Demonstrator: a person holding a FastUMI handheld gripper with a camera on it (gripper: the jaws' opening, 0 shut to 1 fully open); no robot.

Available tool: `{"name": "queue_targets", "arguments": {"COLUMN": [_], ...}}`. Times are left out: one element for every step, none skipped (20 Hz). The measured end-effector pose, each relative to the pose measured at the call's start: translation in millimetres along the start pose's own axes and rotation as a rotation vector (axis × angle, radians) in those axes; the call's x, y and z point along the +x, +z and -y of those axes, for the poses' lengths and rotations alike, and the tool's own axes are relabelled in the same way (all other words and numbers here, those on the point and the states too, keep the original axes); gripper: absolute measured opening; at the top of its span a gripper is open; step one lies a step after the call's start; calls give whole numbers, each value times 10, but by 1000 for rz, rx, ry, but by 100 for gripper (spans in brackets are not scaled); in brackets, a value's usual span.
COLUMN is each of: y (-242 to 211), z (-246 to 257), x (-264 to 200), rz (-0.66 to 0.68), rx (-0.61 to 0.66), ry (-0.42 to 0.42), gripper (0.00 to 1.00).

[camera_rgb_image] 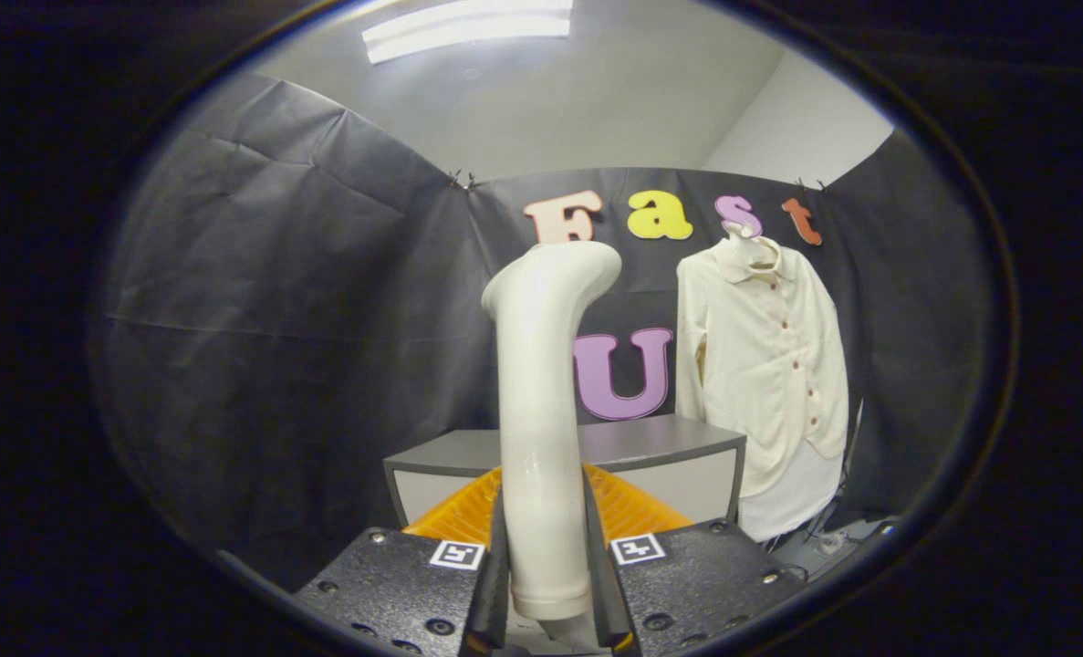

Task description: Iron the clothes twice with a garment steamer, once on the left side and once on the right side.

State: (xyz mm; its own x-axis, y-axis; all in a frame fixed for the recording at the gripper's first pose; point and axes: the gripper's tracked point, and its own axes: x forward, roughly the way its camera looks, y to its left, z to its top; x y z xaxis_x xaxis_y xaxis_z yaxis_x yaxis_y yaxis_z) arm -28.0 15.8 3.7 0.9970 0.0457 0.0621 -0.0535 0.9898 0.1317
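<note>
Steamer (541,420), one smooth cream tube bent at its top, stands upright between the gripper (546,575) fingers, both pressed on its handle. Beyond, to the right, one cream buttoned shirt (765,365) hangs by a grey table (660,443); a ribbed orange tray (628,511) lies below.

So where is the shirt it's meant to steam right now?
In the gripper view, the cream button-up shirt hangs on the black cloth wall, beyond and to the right of the tongs, which grip the cream plastic steamer; a grey cabinet stands beside it.
</note>
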Motion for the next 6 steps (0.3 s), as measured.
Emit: {"name": "queue_targets", "arguments": {"y": [-26,-49,-70,-87,-85,-77], "z": [-10,-26,-31,-32,-28,-24], "x": [1,-2,-1,7,11,7], "rz": [-5,-10,-16,-21,-23,-17], "rx": [-4,-9,-14,-15,-16,-15], "ry": [4,7,8,7,8,6], "gripper": [36,36,36,36,36,36]}}
